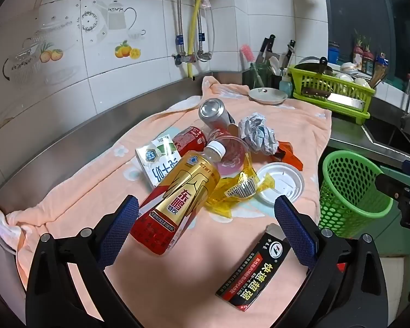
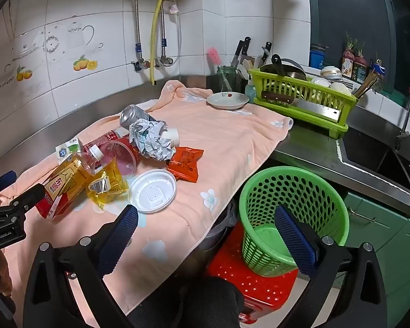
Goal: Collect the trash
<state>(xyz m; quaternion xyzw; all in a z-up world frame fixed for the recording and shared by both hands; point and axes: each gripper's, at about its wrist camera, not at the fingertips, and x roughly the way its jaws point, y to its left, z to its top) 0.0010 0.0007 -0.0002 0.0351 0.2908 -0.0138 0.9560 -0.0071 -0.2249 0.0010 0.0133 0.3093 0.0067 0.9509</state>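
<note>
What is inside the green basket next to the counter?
The green basket looks empty: its bare bottom shows in the right wrist view. The right gripper finger covers part of the inside, so a small piece there cannot be excluded.

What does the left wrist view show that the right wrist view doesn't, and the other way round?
Left wrist only: the black box lying on the towel near the open left tool.

Right wrist only: the red stool under the green basket, and the basket's bare bottom.

Both: the peach towel, gold bottle, yellow wrapper, white lid, crumpled paper, cans, and dish rack. The right tool is open too.
</note>
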